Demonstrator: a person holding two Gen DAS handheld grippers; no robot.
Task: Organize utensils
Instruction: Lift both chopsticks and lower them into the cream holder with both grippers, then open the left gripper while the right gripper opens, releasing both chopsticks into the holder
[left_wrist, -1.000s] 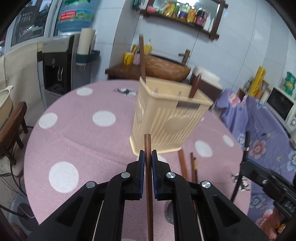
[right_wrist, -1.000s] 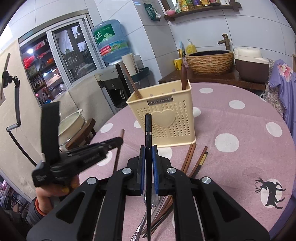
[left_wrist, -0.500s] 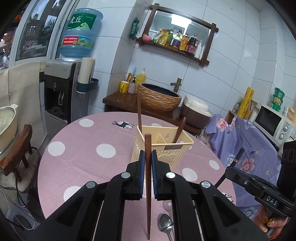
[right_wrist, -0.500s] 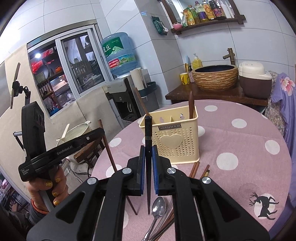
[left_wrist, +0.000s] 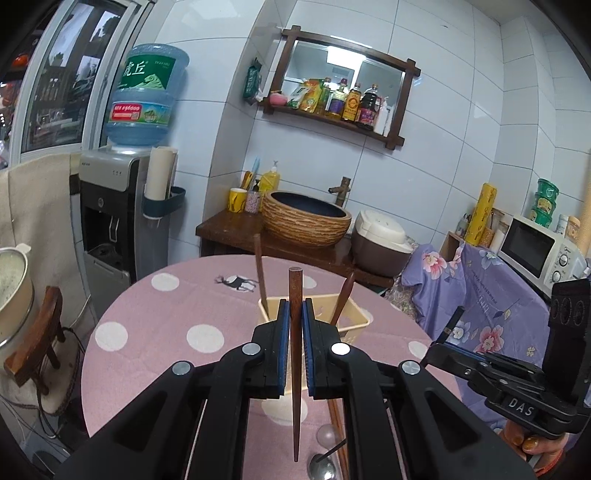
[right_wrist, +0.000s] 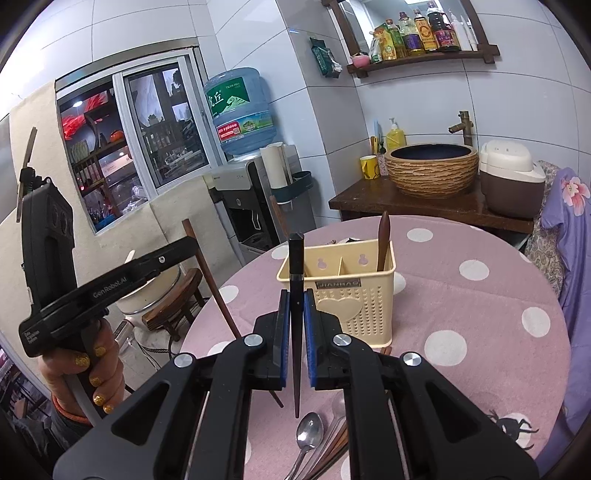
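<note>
Left tongs (left_wrist: 295, 325) clamp brown chopstick (left_wrist: 295, 291); right tongs (right_wrist: 295, 317) clamp black chopstick (right_wrist: 296, 266)

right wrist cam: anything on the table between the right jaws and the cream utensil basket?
Nothing. In the right wrist view only bare pink polka-dot tablecloth shows between the right gripper, shut on a black chopstick, and the cream perforated plastic basket.

Ahead of the right gripper (right_wrist: 294, 321), the cream utensil basket (right_wrist: 347, 295) stood in the way, its near-left compartments open from above (a wooden handle (right_wrist: 383, 240) filled the right one), while spoons and chopsticks (right_wrist: 325, 439) cluttered the pink table (right_wrist: 480, 306) just below it.
</note>
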